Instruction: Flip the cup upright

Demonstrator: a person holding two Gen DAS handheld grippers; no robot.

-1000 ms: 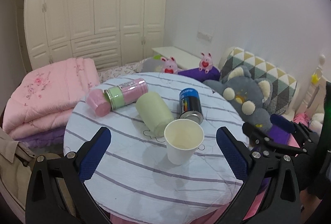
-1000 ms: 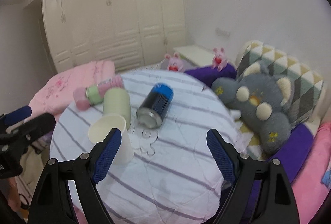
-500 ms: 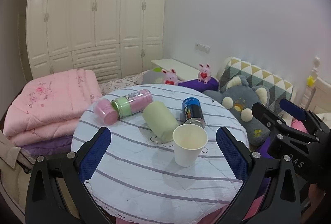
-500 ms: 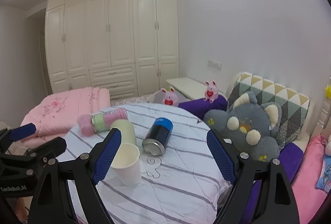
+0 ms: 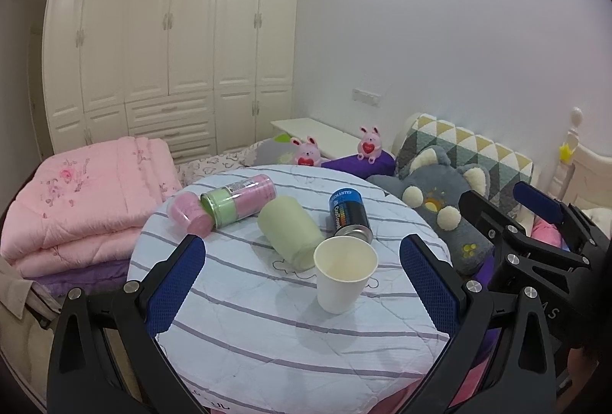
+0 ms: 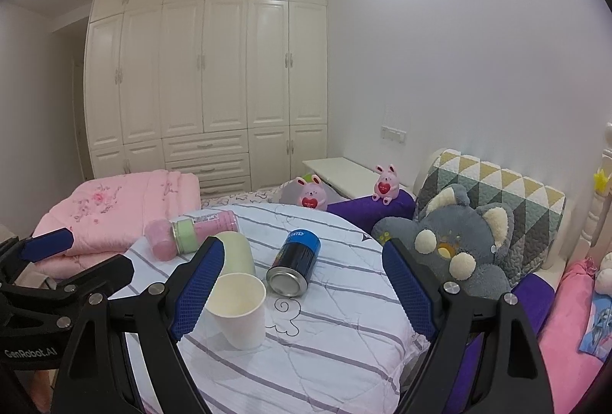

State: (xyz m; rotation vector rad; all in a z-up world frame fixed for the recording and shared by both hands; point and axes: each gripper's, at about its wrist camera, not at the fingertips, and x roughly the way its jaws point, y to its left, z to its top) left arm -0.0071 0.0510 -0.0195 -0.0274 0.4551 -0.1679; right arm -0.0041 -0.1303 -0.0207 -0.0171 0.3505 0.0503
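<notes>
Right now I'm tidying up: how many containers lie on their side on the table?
3: pink bottle at the far left, green cup in the middle, blue can right of it.

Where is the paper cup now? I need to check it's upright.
The paper cup stands upright near the table's front edge, mouth up, just in front of the lying green cup and the can; neither tool holds it.
</notes>
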